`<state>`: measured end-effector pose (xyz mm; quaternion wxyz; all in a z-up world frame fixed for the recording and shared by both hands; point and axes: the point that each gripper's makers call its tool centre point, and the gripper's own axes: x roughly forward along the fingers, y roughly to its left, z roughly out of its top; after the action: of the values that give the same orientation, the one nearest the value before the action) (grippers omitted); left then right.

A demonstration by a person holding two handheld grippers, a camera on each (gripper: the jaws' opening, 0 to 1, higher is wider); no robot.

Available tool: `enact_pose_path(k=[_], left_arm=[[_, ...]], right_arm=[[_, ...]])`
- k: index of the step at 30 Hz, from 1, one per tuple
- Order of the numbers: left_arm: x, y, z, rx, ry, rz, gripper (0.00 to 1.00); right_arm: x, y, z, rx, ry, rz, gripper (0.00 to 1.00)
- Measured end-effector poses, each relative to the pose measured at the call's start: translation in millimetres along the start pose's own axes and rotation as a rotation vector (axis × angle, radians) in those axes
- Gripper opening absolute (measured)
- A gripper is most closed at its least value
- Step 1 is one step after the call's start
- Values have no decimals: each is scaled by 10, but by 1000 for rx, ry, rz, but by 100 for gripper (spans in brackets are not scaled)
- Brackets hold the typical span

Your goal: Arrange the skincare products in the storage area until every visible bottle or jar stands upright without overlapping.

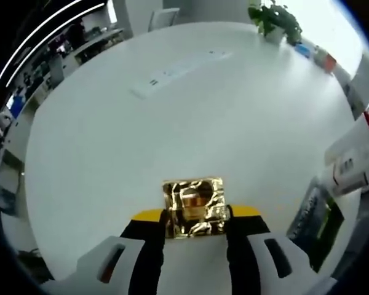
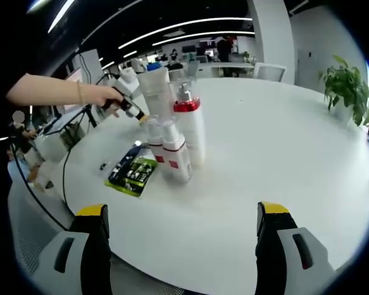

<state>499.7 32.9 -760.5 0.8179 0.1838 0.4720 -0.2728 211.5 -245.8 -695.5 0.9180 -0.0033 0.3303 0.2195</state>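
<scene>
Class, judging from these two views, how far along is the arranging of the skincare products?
Done: the white bottles with red bands stand upright together on the white table. In hand: the left gripper is shut on a gold foil packet; the right gripper is open and holds nothing. Left: place the packet. The bottles stand close; whether they touch is unclear. A green packet lies flat beside them.

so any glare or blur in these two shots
Left gripper view: the gold foil packet throws bright highlights, and the window glare washes out the area beside the plant. Right gripper view: ceiling strip lights streak overhead; the bottles look soft.
</scene>
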Motion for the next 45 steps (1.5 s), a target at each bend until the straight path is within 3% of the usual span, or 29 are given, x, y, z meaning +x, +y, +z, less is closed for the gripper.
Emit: enact_pose_path(k=[9, 32, 45], left_arm=[[-180, 7, 39, -75, -62, 33, 42], [-498, 2, -47, -109, -173, 53, 41], [-823, -43, -53, -123, -262, 74, 39]], right_arm=[[-2, 4, 4, -7, -3, 1, 99], [5, 47, 36, -40, -12, 7, 98], [-2, 83, 52, -68, -14, 9, 98]])
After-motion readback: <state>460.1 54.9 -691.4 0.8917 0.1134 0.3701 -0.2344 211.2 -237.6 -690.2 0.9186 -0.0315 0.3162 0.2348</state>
